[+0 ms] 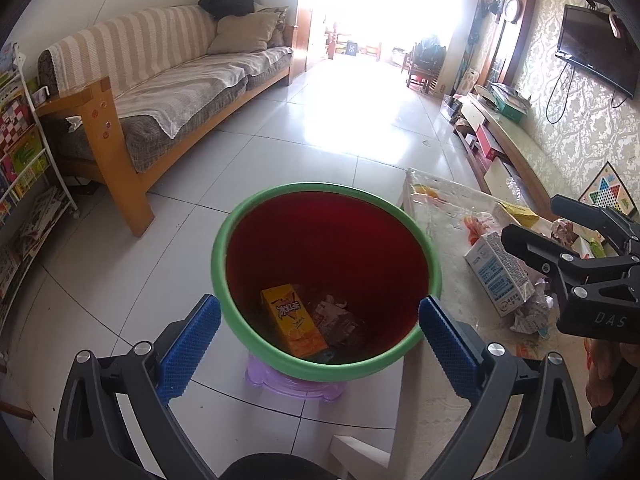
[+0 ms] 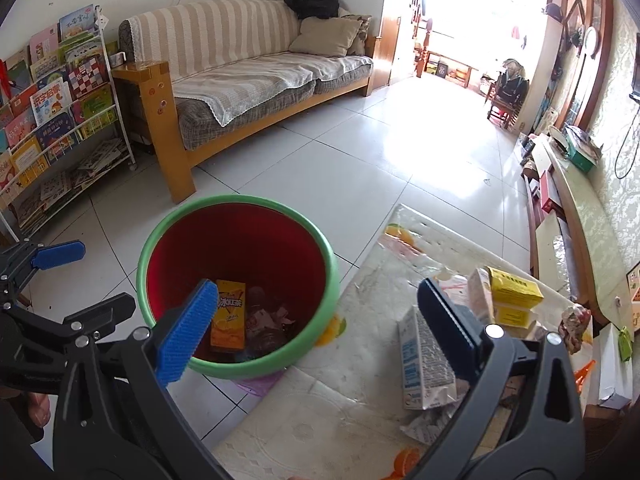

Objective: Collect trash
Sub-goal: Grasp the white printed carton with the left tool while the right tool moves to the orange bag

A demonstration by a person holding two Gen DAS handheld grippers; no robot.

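Right tongs (image 2: 312, 328) gape empty in the lower frame; a white-and-blue milk carton (image 2: 422, 360) lies on the bench (image 2: 320, 412) just behind their right pad, long axis upright in frame. Left tongs (image 1: 320, 340), also released, hover over the red bin (image 1: 326, 240).

We see daylight flooding in from the far doorway (image 1: 376, 8), blown out to pure white, with strong glare on the floor tiles (image 1: 360, 120). The room nearer us is evenly lit, shadows soft. Both fisheye views bend straight lines hard near the dark, vignetted corners. Focus is sharp; we find no motion blur.
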